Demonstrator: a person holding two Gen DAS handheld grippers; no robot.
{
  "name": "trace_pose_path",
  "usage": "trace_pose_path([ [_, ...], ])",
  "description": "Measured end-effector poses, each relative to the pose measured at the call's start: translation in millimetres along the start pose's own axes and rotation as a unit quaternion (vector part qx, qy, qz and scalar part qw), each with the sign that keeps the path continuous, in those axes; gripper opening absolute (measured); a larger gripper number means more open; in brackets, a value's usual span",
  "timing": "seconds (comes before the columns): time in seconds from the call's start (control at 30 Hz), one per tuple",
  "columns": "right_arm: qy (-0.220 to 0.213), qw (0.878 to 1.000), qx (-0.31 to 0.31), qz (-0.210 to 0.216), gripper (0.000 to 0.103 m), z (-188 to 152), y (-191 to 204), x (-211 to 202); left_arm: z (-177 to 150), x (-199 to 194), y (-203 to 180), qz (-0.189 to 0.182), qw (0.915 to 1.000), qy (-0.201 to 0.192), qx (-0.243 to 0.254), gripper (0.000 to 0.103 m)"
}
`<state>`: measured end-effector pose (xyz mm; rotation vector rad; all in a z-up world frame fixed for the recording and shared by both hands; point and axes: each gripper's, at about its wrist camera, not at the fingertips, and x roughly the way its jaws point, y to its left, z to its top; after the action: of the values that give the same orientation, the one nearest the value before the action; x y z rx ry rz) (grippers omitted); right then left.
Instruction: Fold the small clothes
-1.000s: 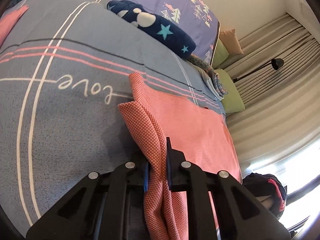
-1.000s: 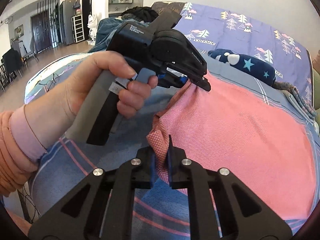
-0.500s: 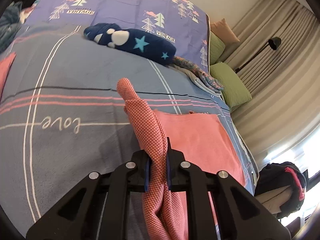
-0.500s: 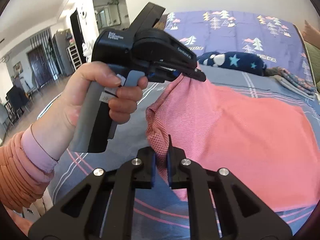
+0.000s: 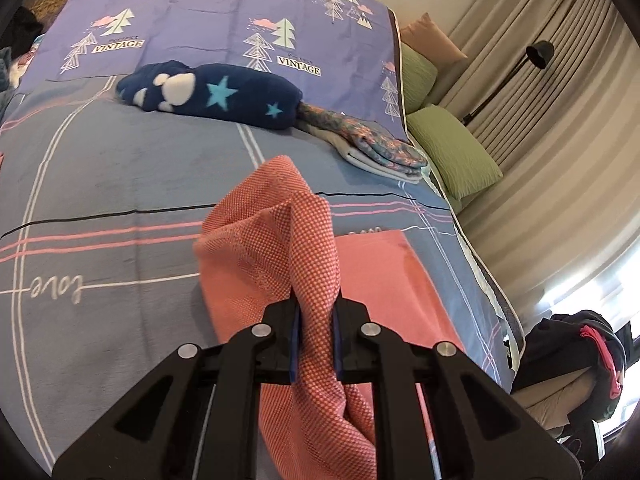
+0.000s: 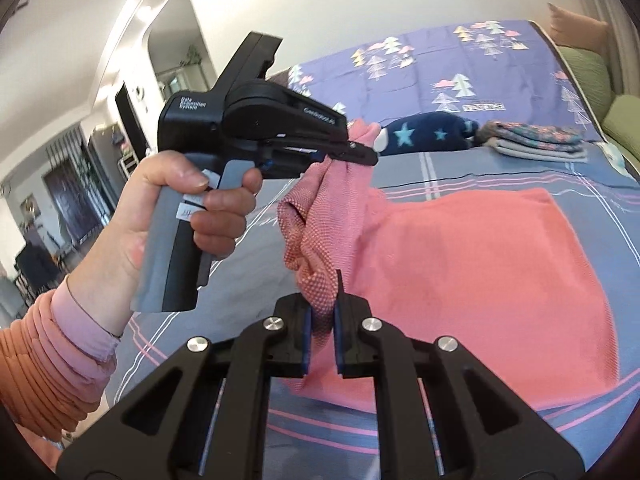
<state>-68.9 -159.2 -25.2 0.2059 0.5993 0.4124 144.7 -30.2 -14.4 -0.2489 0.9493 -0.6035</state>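
A coral-pink woven cloth (image 6: 480,264) lies partly spread on the blue-grey bedspread (image 5: 120,184), with its near edge lifted. My left gripper (image 5: 316,332) is shut on a bunched corner of the pink cloth (image 5: 280,240), which stands up in a fold above the fingers. My right gripper (image 6: 322,332) is shut on another corner of the same cloth. In the right wrist view the left gripper (image 6: 360,152) appears held in a person's hand (image 6: 180,208), raised above the bed with cloth hanging from its tip.
A navy star-print fleece bundle (image 5: 212,94) and a stack of folded clothes (image 5: 376,148) lie further up the bed. Green pillows (image 5: 452,148) and curtains (image 5: 560,120) stand to the right. A dark bag (image 5: 576,364) sits beside the bed's edge.
Both grippers rose and carried the cloth's near edge up and over the spread part, toward the far side of the bed. The lifted fold now stands taller; both grips stayed shut.
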Motion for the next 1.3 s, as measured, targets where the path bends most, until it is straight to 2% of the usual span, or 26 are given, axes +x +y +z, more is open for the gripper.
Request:
trace_pose_path([
  [0.4,-0.033,0.995,0.087,-0.025,0.008,-9,-98,-40,14,68,-90,0.018,0.9977,0.043,0.05,0.012],
  [0.53,-0.033,0.991,0.125,-0.037,0.008,-19,-131,-52,10,106,-125,0.025,0.9937,0.074,0.08,0.012],
  [0.67,-0.023,0.984,0.175,-0.032,0.008,-33,-161,-59,0,134,-148,0.039,0.9889,0.103,0.099,0.012],
  [0.83,-0.022,0.978,0.207,-0.026,0.008,-49,-176,-66,-9,156,-170,0.072,0.9819,0.116,0.132,0.012],
  [1.0,-0.018,0.975,0.219,-0.02,0.008,-56,-178,-69,-9,169,-176,0.087,0.9802,0.115,0.135,0.014],
  [1.17,-0.008,0.973,0.229,-0.021,0.008,-60,-183,-69,-7,160,-183,0.051,0.9869,0.087,0.126,0.044],
  [1.3,-0.002,0.971,0.236,-0.024,0.008,-63,-189,-70,-12,144,-187,0.055,0.9851,0.063,0.151,0.045],
])
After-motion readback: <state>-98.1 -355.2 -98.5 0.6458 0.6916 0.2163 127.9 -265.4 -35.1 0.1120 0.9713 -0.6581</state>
